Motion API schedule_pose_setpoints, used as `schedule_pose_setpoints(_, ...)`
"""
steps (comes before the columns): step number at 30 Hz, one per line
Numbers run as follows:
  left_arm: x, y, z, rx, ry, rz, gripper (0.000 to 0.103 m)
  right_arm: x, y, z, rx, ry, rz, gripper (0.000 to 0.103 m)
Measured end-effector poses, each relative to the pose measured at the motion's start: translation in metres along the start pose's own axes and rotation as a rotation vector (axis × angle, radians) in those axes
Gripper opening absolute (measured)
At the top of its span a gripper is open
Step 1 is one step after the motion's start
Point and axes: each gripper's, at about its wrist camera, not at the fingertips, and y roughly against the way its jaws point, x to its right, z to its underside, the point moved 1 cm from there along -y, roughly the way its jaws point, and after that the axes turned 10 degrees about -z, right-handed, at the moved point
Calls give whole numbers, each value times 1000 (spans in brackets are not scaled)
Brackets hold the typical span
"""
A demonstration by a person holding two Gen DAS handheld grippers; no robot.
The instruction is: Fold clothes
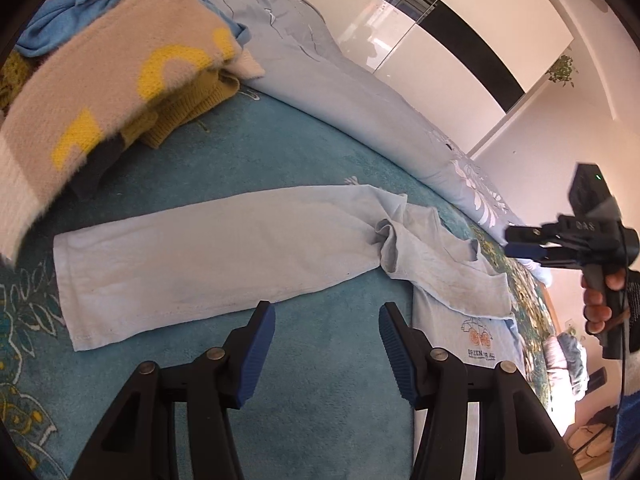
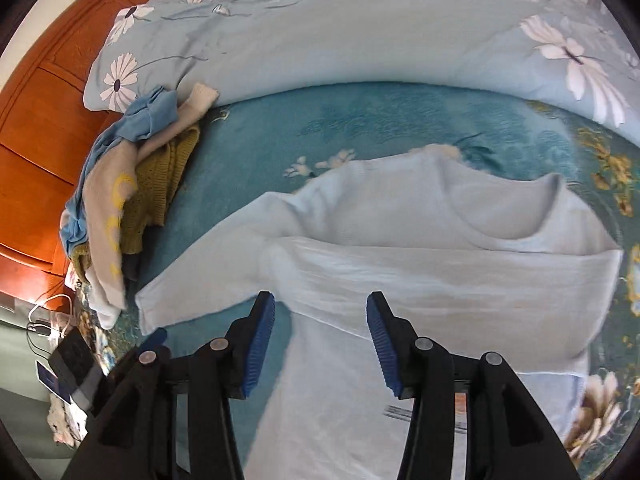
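I see the light blue long-sleeve shirt (image 2: 400, 280) flat on the teal bedspread (image 1: 240, 152). Right tool (image 2: 320, 344) hangs over its chest, jaws apart, empty. Left tool (image 1: 326, 352) sits just short of the outstretched sleeve (image 1: 200, 264), jaws apart, empty. Clothes pile (image 1: 100, 92) well off left.

Long-sleeved shirt (image 2: 400, 264) lies flat on the bedspread (image 2: 360, 120), right in front of me, one sleeve (image 1: 208, 248) stretched out to my left, the other folded across the chest. Heap of clothes (image 2: 124, 208) further left, just beyond the sleeve end. Quilt (image 2: 340, 32) runs along behind both. Wooden headboard (image 2: 40, 140) stands left of the heap.
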Motion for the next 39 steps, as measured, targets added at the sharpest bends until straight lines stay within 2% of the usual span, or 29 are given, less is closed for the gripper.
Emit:
schedule_pose_setpoints(4,-7,17,2,37,14,-61,58,91,51,24,115,-88,185,50)
schedule_pose_setpoints(6,0,16,-4,23,13,-47,58,141,65,33,146,-180,261,50)
schedule_pose_setpoints(7,10,12,-9,13,-4,-35,58,161,68,38,154,-228,256,50)
schedule_pose_setpoints(10,54,-11,-27,-25,-66,32,58,201,63,44,210,-342,147,50)
schedule_pose_setpoints(13,95,-55,-50,-103,-92,79,58,217,49,35,242,-394,94,50)
schedule_pose_setpoints(16,115,-99,-67,-156,-96,32,58,226,36,24,243,-390,83,50)
schedule_pose_setpoints(19,123,-131,-77,-204,-81,17,58,232,29,13,251,-381,66,50)
schedule_pose_setpoints(21,125,-145,-78,-234,-68,25,57,237,25,6,258,-375,48,43)
schedule_pose_setpoints(22,125,-147,-76,-232,-69,14,55,238,25,5,261,-370,37,29)
schedule_pose_setpoints(23,126,-147,-75,-220,-76,4,43,239,25,4,260,-366,36,14)
schedule_pose_setpoints(24,127,-147,-75,-205,-84,-4,30,239,26,3,259,-355,31,9)
schedule_pose_setpoints(25,127,-146,-76,-190,-84,-3,13,239,27,2,259,-340,22,6)
schedule_pose_setpoints(27,128,-143,-80,-168,-73,41,12,240,34,2,274,-313,12,5)
schedule_pose_setpoints(30,146,-131,-87,-81,-139,91,11,246,52,1,336,-291,7,4)
schedule_pose_setpoints(32,156,-132,-89,-51,-186,77,11,256,57,2,351,-308,11,4)
schedule_pose_setpoints(36,153,-169,-90,-146,-158,11,12,274,38,5,296,-359,33,4)
schedule_pose_setpoints(39,144,-171,-87,-176,-123,25,15,279,34,7,301,-381,12,5)
